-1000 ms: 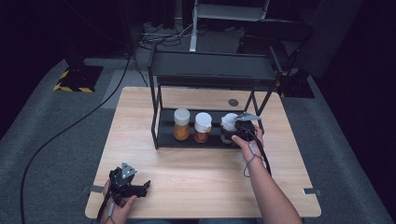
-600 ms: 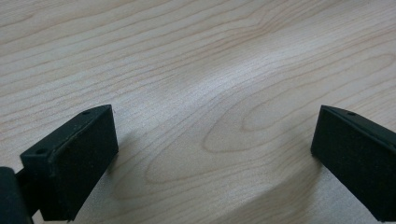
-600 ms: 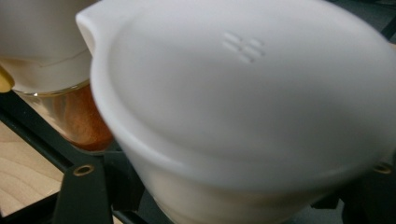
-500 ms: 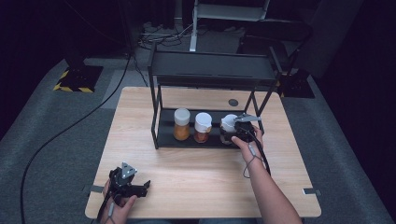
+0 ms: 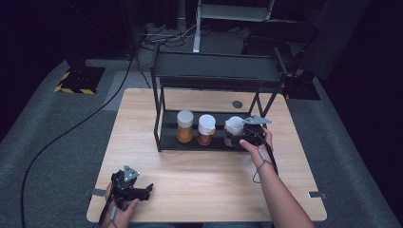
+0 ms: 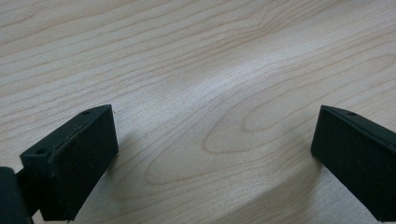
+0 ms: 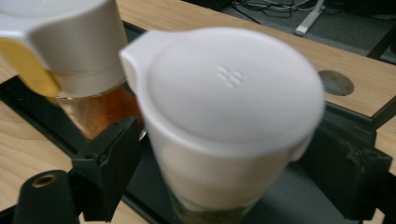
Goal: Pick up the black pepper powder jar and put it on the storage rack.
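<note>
At the near left corner of the bench [image 5: 209, 178] our left gripper [image 5: 127, 186] rests in our left hand, low over the bare wood. In the left gripper view its fingers [image 6: 70, 161] stand wide apart with nothing but wood grain between them.

Farther in stands a black two-level rack [image 5: 214, 76], and on its lower shelf three jars sit in a row. The leftmost, a jar with an orange filling [image 5: 184, 126], is upright under a pale lid. Just beside it is a darker jar with a white lid [image 5: 206, 129]. To the right of that, close by, stands the white-capped jar [image 5: 233, 131], upright on the shelf's right part.

Our right gripper [image 5: 251, 133] is at that last jar, our right hand reaching in from the bench's near right. In the right gripper view the jar [image 7: 224, 121] sits between the two fingers [image 7: 109, 163], which have just been opening: each now stands a little apart from the jar's sides, so nothing is clamped. Behind the rack a round cable hole [image 5: 237, 104] shows in the bench top.
</note>
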Demonstrator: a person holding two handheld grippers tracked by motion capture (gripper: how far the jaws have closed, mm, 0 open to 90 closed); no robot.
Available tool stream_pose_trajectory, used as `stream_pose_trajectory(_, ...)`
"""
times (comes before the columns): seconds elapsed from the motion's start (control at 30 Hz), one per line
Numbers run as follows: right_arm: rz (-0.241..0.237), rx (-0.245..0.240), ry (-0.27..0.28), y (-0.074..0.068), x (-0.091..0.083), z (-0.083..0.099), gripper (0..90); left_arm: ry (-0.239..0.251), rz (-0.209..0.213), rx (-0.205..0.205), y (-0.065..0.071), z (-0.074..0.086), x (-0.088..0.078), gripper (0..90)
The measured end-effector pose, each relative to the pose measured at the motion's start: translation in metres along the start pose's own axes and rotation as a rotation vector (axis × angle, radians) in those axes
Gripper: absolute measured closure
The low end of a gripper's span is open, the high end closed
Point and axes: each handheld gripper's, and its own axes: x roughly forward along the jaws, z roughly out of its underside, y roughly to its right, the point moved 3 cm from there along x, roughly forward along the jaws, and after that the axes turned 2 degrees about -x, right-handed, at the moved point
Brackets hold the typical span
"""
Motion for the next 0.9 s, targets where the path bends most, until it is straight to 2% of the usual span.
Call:
stream_pose_trajectory(0.1, 0.001, -0.020, 0.001, -0.002, -0.011, -0.005, 13.7, 0.000, 0.000, 0.000, 0.000, 0.000, 0.000, 0.2)
stream_pose_trajectory(0.33, -0.006, -0.026, 0.065, -0.004, -0.038, -0.016, 12.9, 0.000, 0.000, 0.000, 0.000, 0.000, 0.000, 0.2)
stream_pose_trajectory(0.57, -0.024, -0.023, 0.076, -0.009, -0.058, -0.013, 12.9, 0.000, 0.000, 0.000, 0.000, 0.000, 0.000, 0.2)
stream_pose_trajectory(0.67, -0.048, -0.004, 0.089, -0.012, -0.067, -0.012, 12.9, 0.000, 0.000, 0.000, 0.000, 0.000, 0.000, 0.2)
stream_pose_trajectory(0.9, -0.063, -0.014, 0.109, -0.019, -0.088, -0.009, 12.9, 0.000, 0.000, 0.000, 0.000, 0.000, 0.000, 0.2)
